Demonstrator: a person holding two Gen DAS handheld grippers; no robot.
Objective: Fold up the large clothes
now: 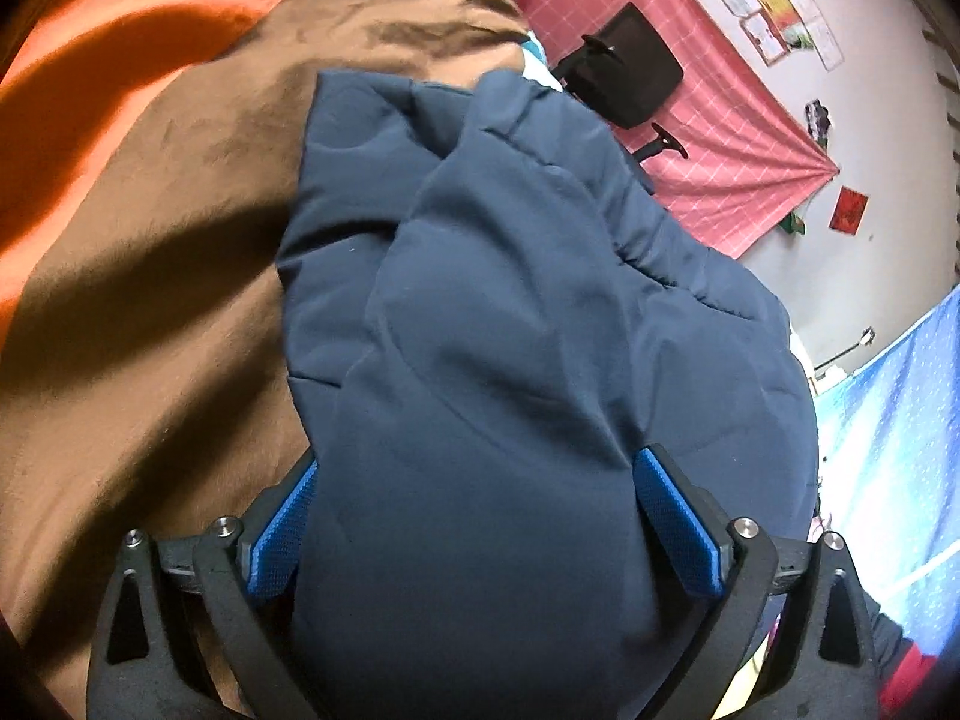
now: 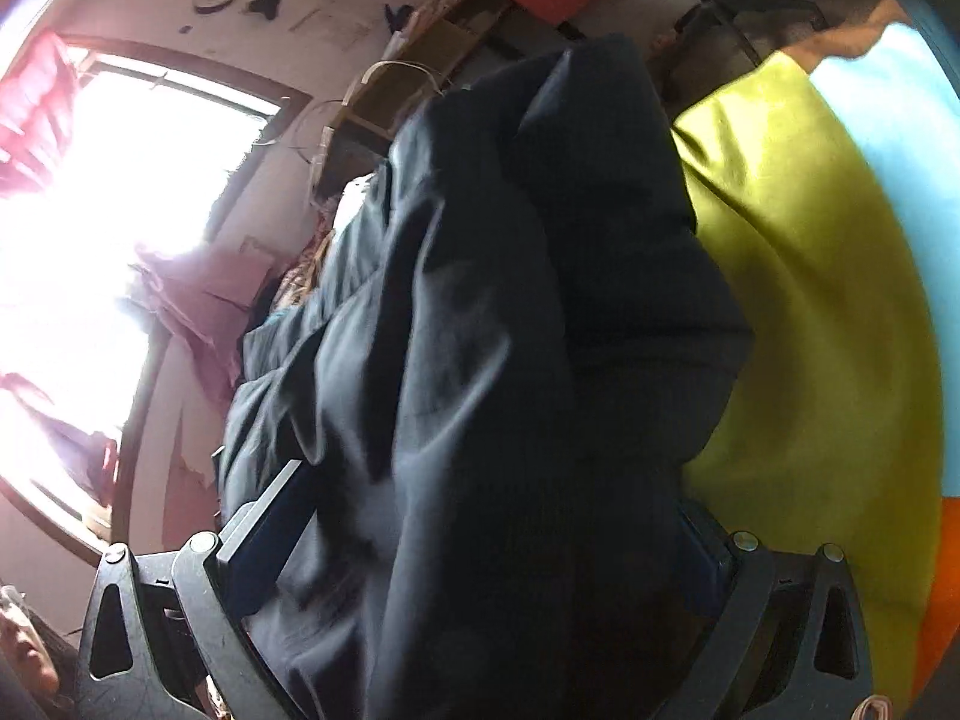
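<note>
A large navy padded jacket fills the middle of the left wrist view, bunched up over a brown sheet. My left gripper is shut on a thick wad of the jacket; its blue pads press the fabric from both sides. In the right wrist view the same jacket looks dark and hangs in folds. My right gripper is shut on another thick part of it, and the fabric hides most of both fingers.
A brown sheet and an orange cloth lie to the left. A black chair stands before a pink cloth. A yellow-green cloth lies right of the jacket. A bright window is at left.
</note>
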